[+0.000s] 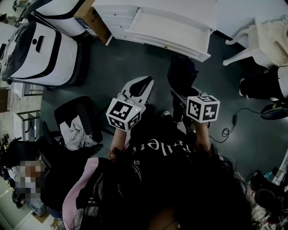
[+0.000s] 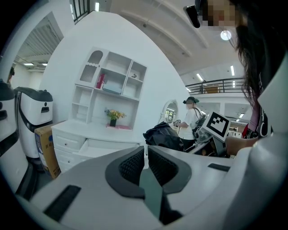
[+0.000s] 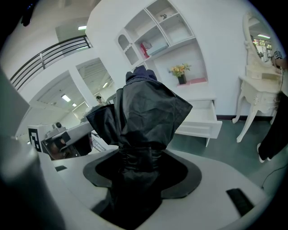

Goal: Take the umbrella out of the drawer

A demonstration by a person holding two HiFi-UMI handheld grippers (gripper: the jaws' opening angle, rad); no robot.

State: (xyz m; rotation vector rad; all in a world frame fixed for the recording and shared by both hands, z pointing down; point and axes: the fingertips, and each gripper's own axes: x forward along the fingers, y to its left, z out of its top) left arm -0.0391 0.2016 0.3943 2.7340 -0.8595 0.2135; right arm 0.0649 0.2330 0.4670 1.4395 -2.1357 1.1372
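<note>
"Black fabric, bunched and creased: that is the umbrella (image 3: 143, 112), folded, and the right gripper (image 3: 141, 158) is clamped on its lower part, with the loose canopy spilling above the jaws."

"And the other one?"

"The left gripper (image 2: 145, 158) carries nothing. Its ribbed pads (image 2: 131, 166) are drawn together to a thin slit. In the head view it (image 1: 140, 86) is just left of the right gripper (image 1: 181, 95), both held out in front of the person's dark top."

"So where is the umbrella compared with the drawer?"

"Out of it. It (image 1: 181, 72) hangs over the dark floor (image 1: 121, 67), nearer than the drawer (image 1: 171, 44) and apart from it. The drawer is pulled open, and I can see only its white bottom."

"What is around it?"

"To the left on the floor, an office chair (image 1: 67, 114) with a pale cloth (image 1: 77, 133) on its seat. Farther left, a big white and black machine (image 1: 42, 54). The drawer belongs to a white dresser (image 1: 118, 13); a cardboard box (image 1: 93, 20) is at its left end. Above the dresser, on the far wall, are white shelves (image 3: 155, 33) and a small pot of flowers (image 3: 180, 74)."
</note>
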